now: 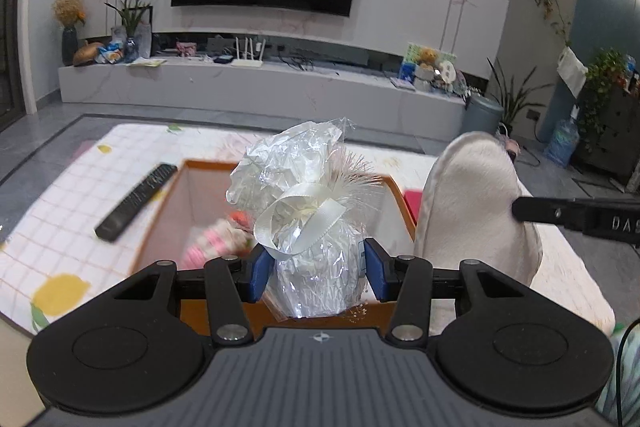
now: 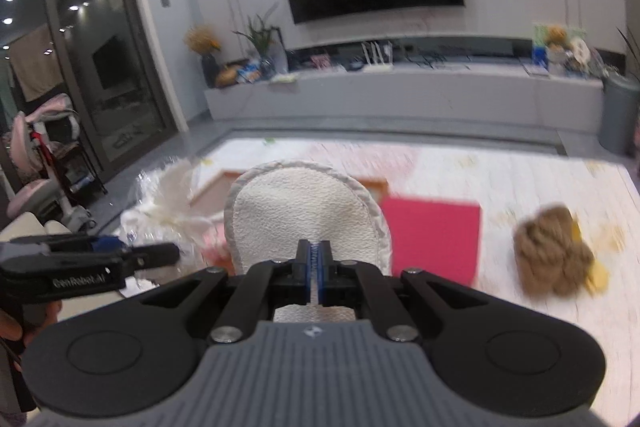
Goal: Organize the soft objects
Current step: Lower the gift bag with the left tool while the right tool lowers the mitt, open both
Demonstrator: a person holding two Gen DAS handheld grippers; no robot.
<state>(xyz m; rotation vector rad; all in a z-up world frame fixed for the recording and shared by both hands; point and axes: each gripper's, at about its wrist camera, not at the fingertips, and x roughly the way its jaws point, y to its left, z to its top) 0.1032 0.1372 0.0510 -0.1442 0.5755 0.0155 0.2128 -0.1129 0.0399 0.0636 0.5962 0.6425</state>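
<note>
My left gripper (image 1: pixel 316 269) is shut on a cellophane-wrapped white bundle (image 1: pixel 312 227) tied with a white ribbon, held above an orange-rimmed box (image 1: pixel 396 199). A pink soft toy (image 1: pixel 212 243) lies inside the box. My right gripper (image 2: pixel 318 277) is shut on a white fuzzy slipper (image 2: pixel 304 215), held upright to the right of the box; the slipper also shows in the left wrist view (image 1: pixel 476 203). The left gripper and its bundle show in the right wrist view (image 2: pixel 160 215) at the left.
A black remote (image 1: pixel 136 201) lies left of the box on the checked cloth (image 1: pixel 60 227). A pink-red flat square (image 2: pixel 434 237) lies right of the box, and a brown plush toy (image 2: pixel 556 255) farther right. A TV wall and low cabinet (image 1: pixel 240 83) stand behind.
</note>
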